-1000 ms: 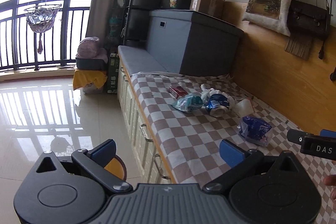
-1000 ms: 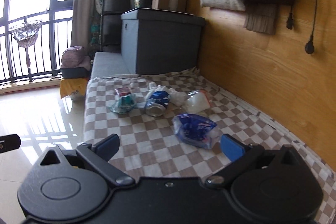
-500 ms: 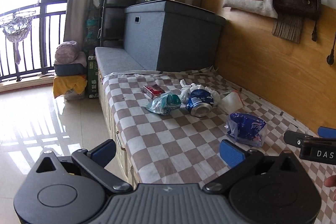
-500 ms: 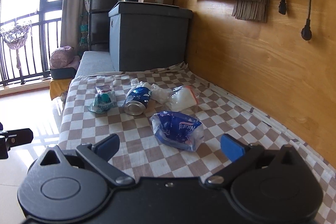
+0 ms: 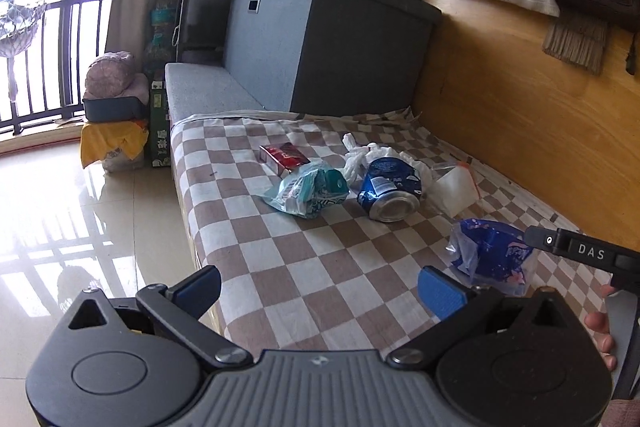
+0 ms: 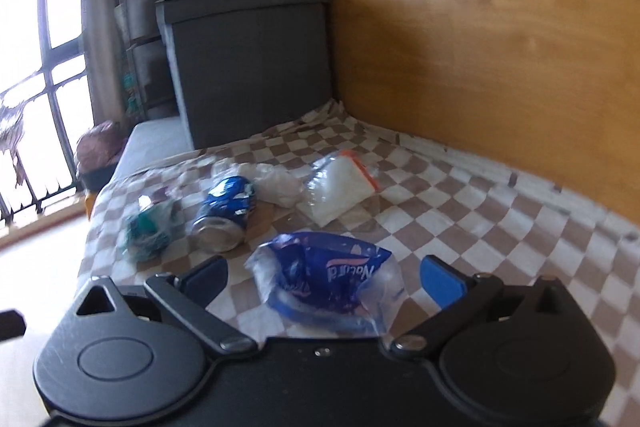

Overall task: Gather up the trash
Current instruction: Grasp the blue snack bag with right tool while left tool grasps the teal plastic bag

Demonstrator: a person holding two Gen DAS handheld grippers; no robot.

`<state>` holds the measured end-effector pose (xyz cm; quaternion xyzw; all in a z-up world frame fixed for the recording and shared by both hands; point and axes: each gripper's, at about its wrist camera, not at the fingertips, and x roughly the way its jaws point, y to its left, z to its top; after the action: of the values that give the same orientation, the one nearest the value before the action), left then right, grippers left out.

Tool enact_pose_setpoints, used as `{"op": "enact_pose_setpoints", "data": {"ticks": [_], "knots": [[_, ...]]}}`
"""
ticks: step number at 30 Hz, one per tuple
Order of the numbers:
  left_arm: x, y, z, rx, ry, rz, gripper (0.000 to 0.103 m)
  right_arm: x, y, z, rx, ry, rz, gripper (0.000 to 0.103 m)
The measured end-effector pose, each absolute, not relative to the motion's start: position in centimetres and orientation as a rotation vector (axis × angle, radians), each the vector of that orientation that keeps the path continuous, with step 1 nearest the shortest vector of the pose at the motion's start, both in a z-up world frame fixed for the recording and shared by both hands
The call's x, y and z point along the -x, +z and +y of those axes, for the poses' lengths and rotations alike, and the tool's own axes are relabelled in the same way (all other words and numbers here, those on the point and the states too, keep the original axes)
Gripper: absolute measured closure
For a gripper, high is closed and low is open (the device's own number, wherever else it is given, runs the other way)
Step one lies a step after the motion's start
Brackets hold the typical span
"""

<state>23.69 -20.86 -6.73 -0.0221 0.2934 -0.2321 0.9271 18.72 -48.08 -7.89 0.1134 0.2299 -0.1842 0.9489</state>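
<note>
One blue wrapper (image 6: pixel 320 283), between right claw (image 6: pixel 324 277) fingers

On bed (image 5: pixel 320 267): box (image 5: pixel 284 157) rearmost left; wrapper (image 5: pixel 308 189), can (image 5: pixel 390 189), pouch (image 5: pixel 458 187) left to right; bag (image 6: pixel 320 281) nearest.

Trash scattered on the checked cloth

Far left, red box (image 5: pixel 284 157); teal wrapper (image 5: pixel 308 189), dented blue can (image 5: pixel 390 189) on its side, white bag (image 5: pixel 456 187); nearest, crumpled blue packet (image 6: pixel 324 281).

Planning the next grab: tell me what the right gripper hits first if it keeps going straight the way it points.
Most likely the blue plastic wrapper: it lies between the open fingers of the right gripper, nearest in line. Depth is hard to judge here.
</note>
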Motion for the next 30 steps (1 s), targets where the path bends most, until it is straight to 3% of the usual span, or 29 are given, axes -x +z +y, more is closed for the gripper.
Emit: {"op": "enact_pose_setpoints", "data": {"ticks": [23, 30], "knots": [[-38.5, -12.2, -30.2, -0.287, -0.536, 0.517, 0.000, -22.5, -16.1, -56.5, -0.511, -0.304, 0.408, 0.000], [-40.1, -13.5, -32.3, -0.411, -0.514, 0.473, 0.000, -21.9, -15.5, -55.5, -0.487, -0.124, 0.400, 0.001]]}}
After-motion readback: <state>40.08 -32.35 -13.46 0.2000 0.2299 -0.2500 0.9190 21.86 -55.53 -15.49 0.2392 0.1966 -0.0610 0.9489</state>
